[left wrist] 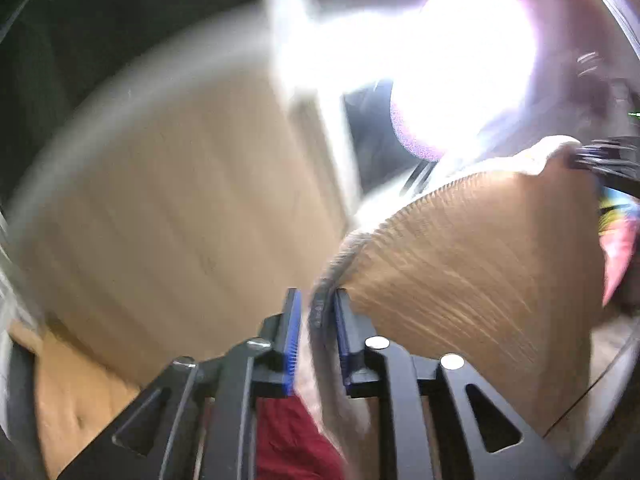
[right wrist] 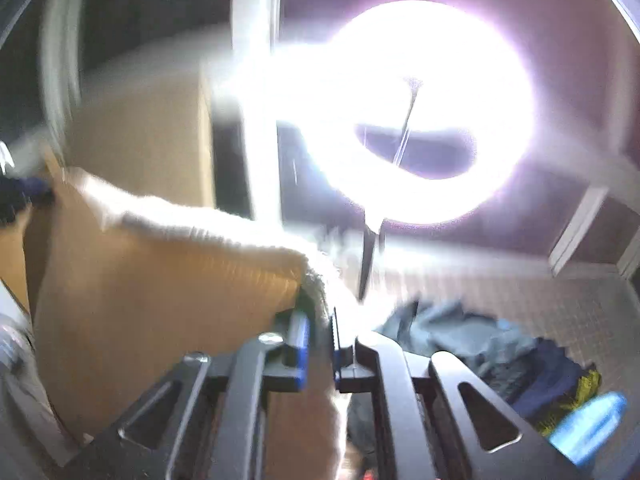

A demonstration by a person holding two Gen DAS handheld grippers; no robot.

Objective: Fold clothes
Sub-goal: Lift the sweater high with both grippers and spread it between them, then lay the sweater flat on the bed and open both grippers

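A tan ribbed knit garment [left wrist: 472, 256] hangs stretched in the air between my two grippers. My left gripper [left wrist: 317, 312] is shut on one edge of it, the cloth pinched between the blue pads. My right gripper [right wrist: 320, 332] is shut on the opposite edge of the same garment [right wrist: 160, 280]. In the left wrist view the right gripper [left wrist: 600, 160] shows at the far right, at the garment's other corner. In the right wrist view the left gripper [right wrist: 24, 196] shows at the far left. Both views are motion-blurred.
A very bright ring lamp [right wrist: 420, 120] glares overhead. A heap of blue and dark clothes [right wrist: 500, 348] lies at lower right. A red cloth [left wrist: 288, 440] shows below the left gripper. A beige cabinet [left wrist: 180, 200] and a white post [right wrist: 256, 100] stand behind.
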